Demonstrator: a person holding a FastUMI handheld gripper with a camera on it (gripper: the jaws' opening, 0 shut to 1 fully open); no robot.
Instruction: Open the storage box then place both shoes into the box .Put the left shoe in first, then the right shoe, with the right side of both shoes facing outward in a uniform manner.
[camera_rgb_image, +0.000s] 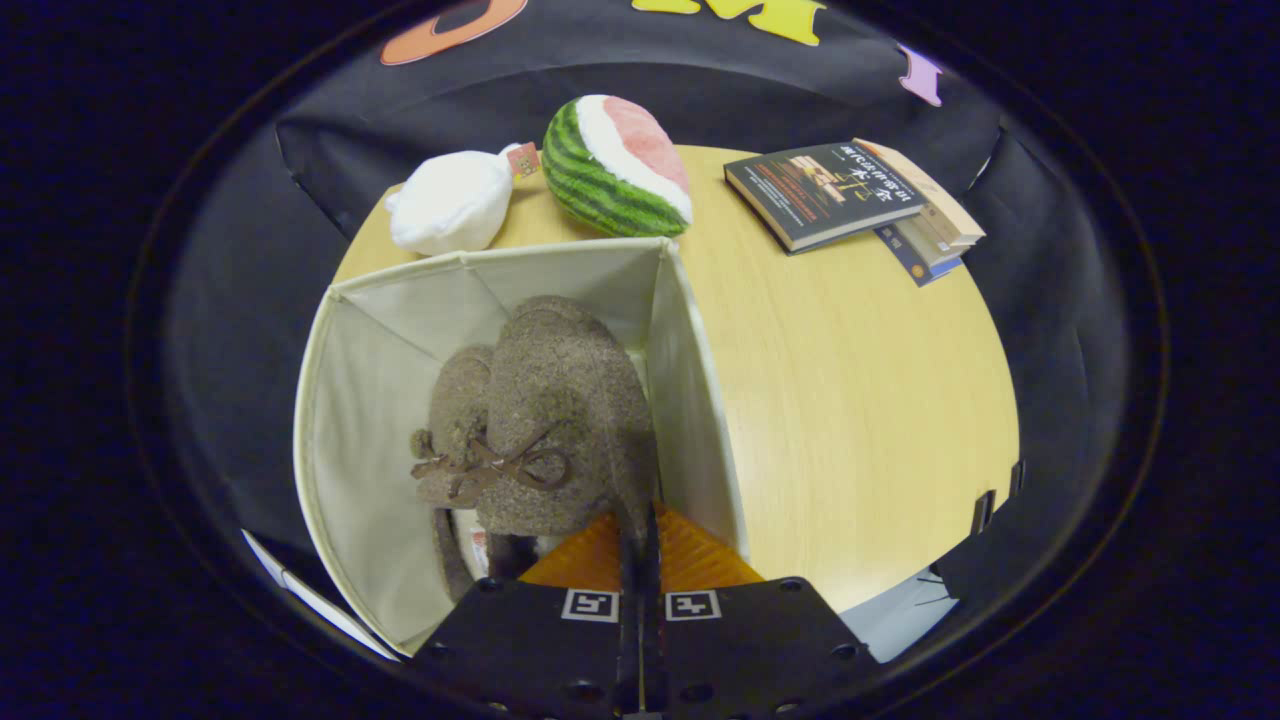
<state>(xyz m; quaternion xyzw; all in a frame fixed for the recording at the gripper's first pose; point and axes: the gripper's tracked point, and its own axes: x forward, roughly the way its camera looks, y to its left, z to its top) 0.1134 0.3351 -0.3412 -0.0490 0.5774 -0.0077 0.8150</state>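
Observation:
An open cream fabric storage box (370, 420) stands on the left part of a round wooden table (850, 380). Two brown fuzzy shoes lie inside it, side by side. The nearer shoe (570, 400) has a brown bow on top and rests against the box's right wall. The other shoe (455, 395) lies behind it to the left, partly hidden. My gripper (640, 525) reaches into the box by that wall. Its fingers are pressed together on a thin edge at the rear of the nearer shoe.
Beyond the box sit a white plush toy (450, 200) and a plush watermelon slice (615, 165). A small stack of books (850, 195) lies at the far right of the table. Black cloth surrounds the table.

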